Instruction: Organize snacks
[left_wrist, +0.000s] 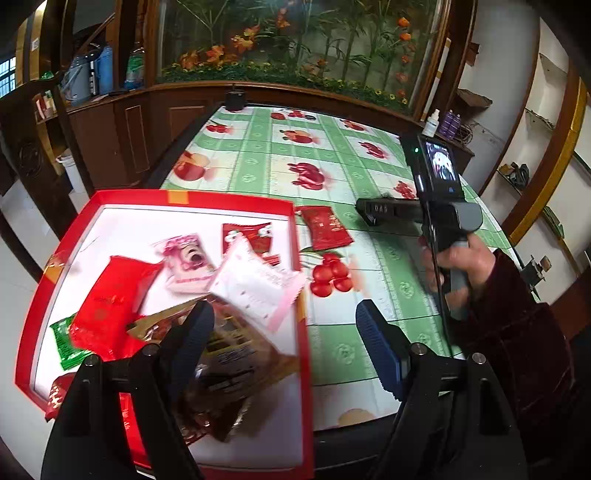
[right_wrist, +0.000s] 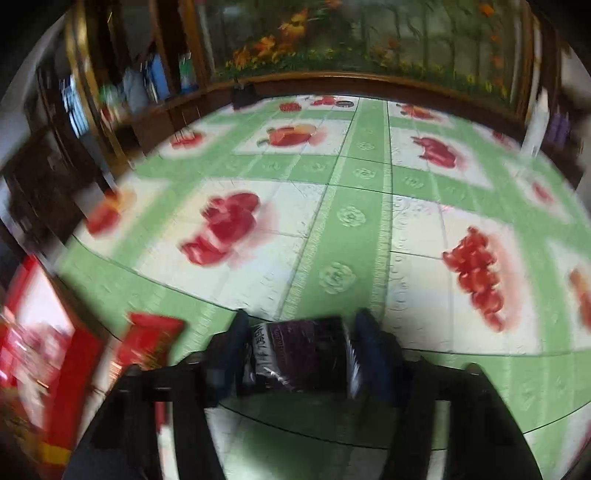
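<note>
The right hand-held gripper (right_wrist: 300, 345) clamps a dark purple foil snack packet (right_wrist: 301, 356), print unreadable; the left hand-held gripper (left_wrist: 284, 328) gapes wide above the red cardboard tray (left_wrist: 295, 236) on the bench (left_wrist: 332, 155).

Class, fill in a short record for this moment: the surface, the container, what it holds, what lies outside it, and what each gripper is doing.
Surface: table with green fruit-print cloth
Container: red tray, white inside
In tray: mixed snack packets, including a white-pink packet
Outside tray: red packet on the cloth beside it
Left gripper: jaws open, above the tray's edge
Right gripper: jaws shut on a dark packet
</note>
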